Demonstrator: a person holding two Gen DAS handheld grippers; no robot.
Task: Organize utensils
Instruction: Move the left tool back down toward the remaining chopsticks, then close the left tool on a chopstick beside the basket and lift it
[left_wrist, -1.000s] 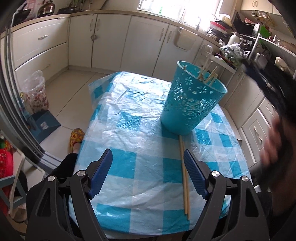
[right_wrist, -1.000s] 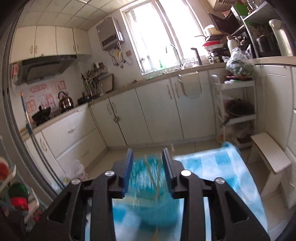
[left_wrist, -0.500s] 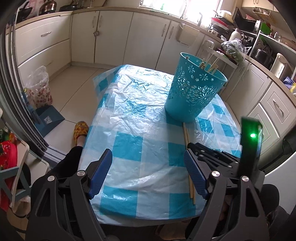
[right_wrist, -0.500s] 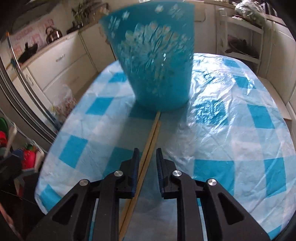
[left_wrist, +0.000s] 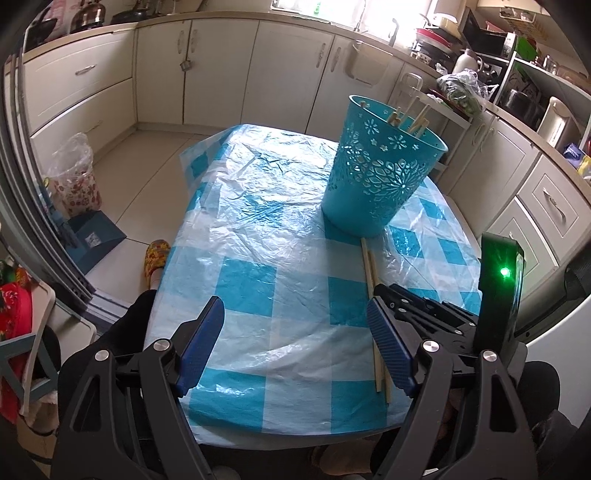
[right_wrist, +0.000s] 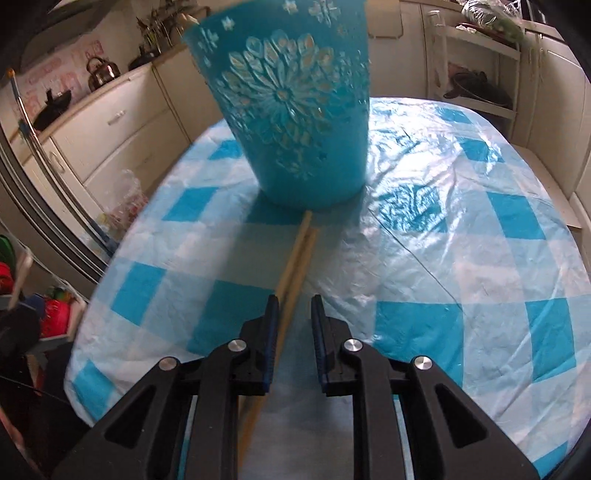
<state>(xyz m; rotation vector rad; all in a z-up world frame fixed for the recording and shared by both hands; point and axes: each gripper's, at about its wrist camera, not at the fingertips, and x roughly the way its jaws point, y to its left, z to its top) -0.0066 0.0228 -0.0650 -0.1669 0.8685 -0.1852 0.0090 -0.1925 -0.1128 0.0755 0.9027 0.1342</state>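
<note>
Right wrist view: right gripper (right_wrist: 293, 314) low over table (right_wrist: 480, 258), jaws narrowly apart astride two chopsticks (right_wrist: 295, 254), not yet pinching. Step judged: pickup. Next: close, lift, drop into one bin (right_wrist: 291, 110). Left gripper (left_wrist: 295, 332) spread wide, idle. Several more sticks in bin.

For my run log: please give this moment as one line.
right gripper: open, astride chopsticks on table | left gripper: open, empty | basket: upright, holds sticks
</note>
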